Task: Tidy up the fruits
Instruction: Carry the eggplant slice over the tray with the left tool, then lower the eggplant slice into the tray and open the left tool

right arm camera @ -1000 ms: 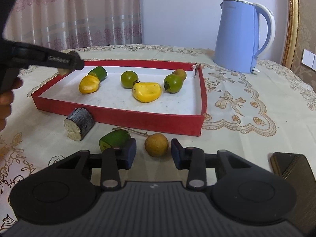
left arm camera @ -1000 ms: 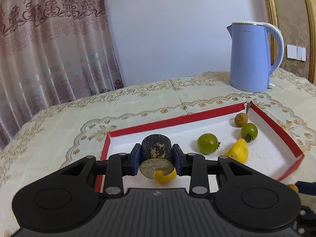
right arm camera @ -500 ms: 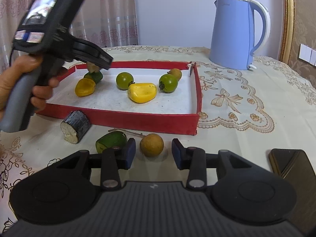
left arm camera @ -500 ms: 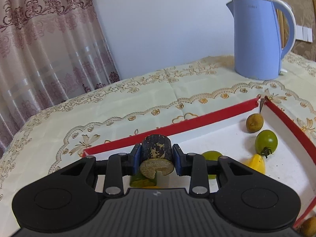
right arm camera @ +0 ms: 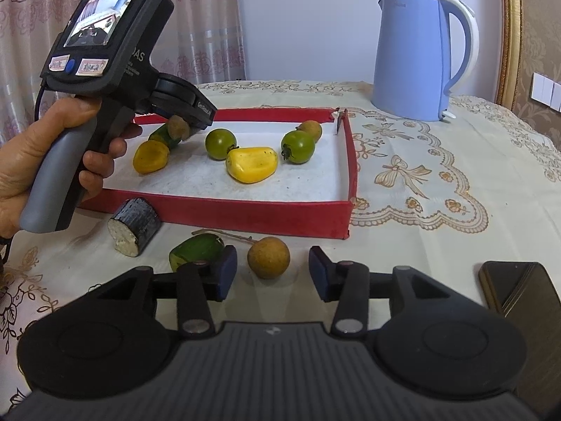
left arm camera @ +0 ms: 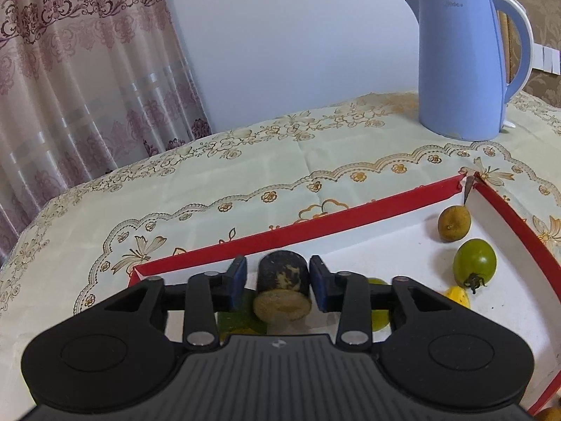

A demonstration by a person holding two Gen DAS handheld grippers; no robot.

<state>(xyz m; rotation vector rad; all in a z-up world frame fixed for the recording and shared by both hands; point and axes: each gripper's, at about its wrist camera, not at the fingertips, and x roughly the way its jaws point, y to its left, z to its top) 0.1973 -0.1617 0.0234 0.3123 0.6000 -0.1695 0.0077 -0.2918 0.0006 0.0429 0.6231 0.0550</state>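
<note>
Left gripper (left arm camera: 278,282) jaws parted — dark, rough-barked cylinder (left arm camera: 282,289) between, over red tray (left arm camera: 315,226).

In the left wrist view, the gripper body hides most of a green fruit (left arm camera: 234,320) and a green tomato (left arm camera: 378,310), and all but a corner of a yellow fruit (left arm camera: 457,296). In the right wrist view, the phone (right arm camera: 518,289) is partly covered by the gripper body.
</note>
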